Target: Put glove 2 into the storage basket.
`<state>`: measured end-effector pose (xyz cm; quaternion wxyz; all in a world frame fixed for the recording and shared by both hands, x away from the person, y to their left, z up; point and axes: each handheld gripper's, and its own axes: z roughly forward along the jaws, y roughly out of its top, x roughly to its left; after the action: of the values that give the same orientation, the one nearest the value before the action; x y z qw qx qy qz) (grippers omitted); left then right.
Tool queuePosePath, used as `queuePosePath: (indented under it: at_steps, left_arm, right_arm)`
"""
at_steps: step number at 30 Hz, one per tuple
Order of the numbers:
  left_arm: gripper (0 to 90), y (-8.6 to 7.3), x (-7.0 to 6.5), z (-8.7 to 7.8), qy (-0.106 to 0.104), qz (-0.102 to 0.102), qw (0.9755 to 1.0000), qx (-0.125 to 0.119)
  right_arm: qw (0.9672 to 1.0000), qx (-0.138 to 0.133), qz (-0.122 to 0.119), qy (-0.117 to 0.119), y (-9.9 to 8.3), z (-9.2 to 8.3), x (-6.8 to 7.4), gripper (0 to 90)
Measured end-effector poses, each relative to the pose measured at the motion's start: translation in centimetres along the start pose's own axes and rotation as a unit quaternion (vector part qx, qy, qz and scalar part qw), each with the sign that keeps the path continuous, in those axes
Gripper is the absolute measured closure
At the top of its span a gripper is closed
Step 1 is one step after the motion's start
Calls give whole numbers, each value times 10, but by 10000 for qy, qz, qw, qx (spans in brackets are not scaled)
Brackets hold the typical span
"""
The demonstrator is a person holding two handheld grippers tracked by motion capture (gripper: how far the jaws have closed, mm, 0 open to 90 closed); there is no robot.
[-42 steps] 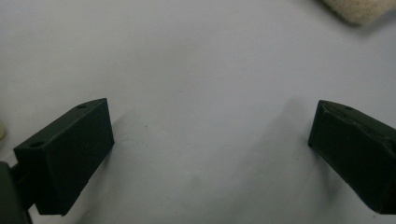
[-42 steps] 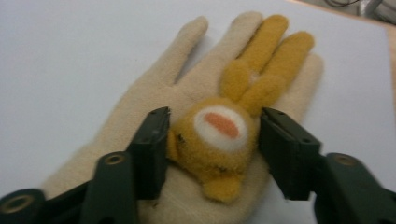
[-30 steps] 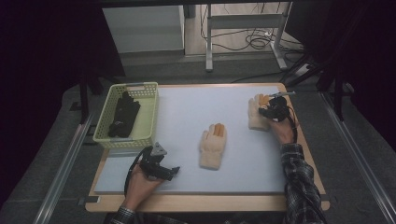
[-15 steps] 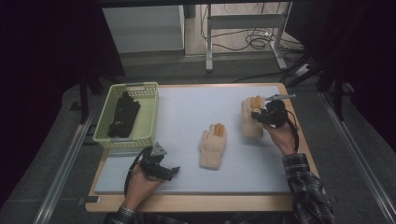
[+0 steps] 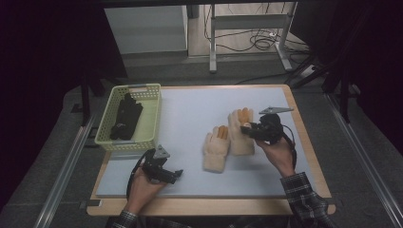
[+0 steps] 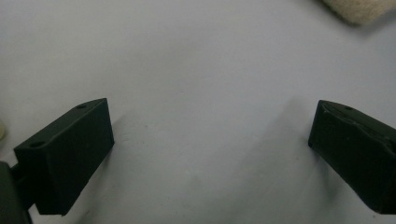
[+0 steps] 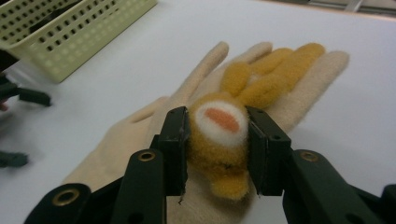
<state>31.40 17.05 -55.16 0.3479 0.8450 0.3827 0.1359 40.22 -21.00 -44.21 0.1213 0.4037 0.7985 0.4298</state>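
Observation:
Two cream gloves with fuzzy orange fingers lie on the pale mat. One glove point(image 5: 216, 148) rests flat in the middle. The other glove point(image 5: 239, 128) sits right beside it, with my right gripper point(image 5: 245, 129) shut on its fuzzy orange part. In the right gripper view the jaws point(image 7: 218, 135) squeeze an orange lump with a white and orange oval point(image 7: 223, 120), and a cream glove point(image 7: 275, 79) spreads out beyond it. My left gripper point(image 5: 175, 175) rests at the front left of the mat, open point(image 6: 210, 135), with nothing between its jaws.
A pale green basket point(image 5: 151, 118) stands at the back left with black gloves point(image 5: 124, 118) inside; its corner shows in the right gripper view point(image 7: 70, 42). A cream glove edge point(image 6: 359, 9) lies ahead of the left gripper. Bare mat point(image 5: 199, 104) stretches behind the gloves.
My right gripper has carried its glove leftward and toward the person, from the back right of the mat to beside the middle glove. The left gripper stayed put.

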Motion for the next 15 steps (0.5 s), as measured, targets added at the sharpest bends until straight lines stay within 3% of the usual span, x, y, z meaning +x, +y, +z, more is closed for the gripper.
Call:
queuePosePath:
  at_steps: [9,13,15]
  left_arm:
    - [0,0,0,0,4,-22,10000,-20]
    - [1,0,0,0,6,-19,10000,-19]
    - [1,0,0,0,7,-30,10000,-28]
  right_arm:
    - [9994,62,-97,317,-3,14,44,611]
    - [9994,121,-104,310,-6,28,62,611]
    - [9995,169,-157,193,-11,38,69,610]
